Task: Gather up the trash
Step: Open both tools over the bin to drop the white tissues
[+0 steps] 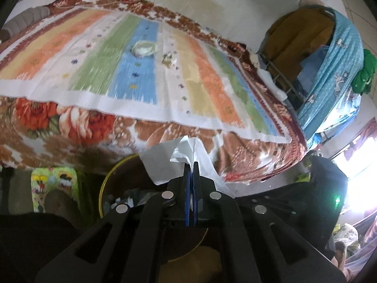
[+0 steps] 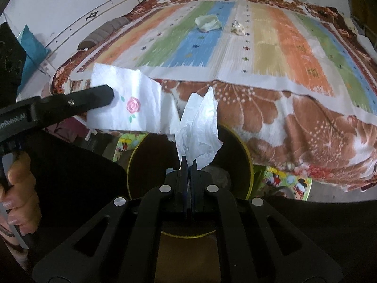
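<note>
Both grippers' jaws pinch tissues over the bin [image 2: 247, 162]: right gripper [image 2: 188, 165]'s crumpled tissue [image 2: 200, 127] stands upright.

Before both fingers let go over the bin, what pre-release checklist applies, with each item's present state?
1. Left gripper shut on rose-print napkin: ok.
2. Right gripper shut on crumpled tissue: ok.
3. Crumpled tissue over the bin opening: ok.
4. Rose-print napkin fully over the opening: cannot tell, it sits toward the rim's left.
5. Bed free of trash: not ok, pale wad and small scrap lie there.
</note>
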`<state>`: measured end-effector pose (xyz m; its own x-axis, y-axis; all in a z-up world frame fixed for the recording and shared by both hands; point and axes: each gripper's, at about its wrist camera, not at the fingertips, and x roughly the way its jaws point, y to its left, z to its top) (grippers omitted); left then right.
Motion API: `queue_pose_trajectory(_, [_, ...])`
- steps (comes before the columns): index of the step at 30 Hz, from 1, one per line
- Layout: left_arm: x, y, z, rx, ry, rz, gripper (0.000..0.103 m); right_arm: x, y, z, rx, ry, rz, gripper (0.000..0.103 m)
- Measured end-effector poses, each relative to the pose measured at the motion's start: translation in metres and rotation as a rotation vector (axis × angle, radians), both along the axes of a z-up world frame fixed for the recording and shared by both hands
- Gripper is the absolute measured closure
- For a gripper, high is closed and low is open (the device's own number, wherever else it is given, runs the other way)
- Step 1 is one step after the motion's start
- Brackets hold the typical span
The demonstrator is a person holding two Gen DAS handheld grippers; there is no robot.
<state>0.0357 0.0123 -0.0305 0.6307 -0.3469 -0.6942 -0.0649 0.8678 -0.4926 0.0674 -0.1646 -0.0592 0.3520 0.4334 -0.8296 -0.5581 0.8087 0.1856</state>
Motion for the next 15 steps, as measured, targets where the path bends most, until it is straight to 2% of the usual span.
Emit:
queue_pose_trajectory(6, [0.001, 0.002, -0.016, 0.016, 0.074, 0.018, 0.102, -0.003, 0.004, -0.012, -0.044, 0.029, 0.0, 0.102])
queue_pose_trajectory(12, [0.009, 0.005, -0.038, -0.019, 0.187, 0.035, 0.102, 0.001, 0.011, -0.038, -0.107, 0.112, -0.015, 0.102])
queue_pose_trajectory(15, [0.013, 0.005, -0.047, 0.005, 0.232, 0.052, 0.102, 0.004, 0.013, -0.048, -0.117, 0.154, -0.021, 0.102])
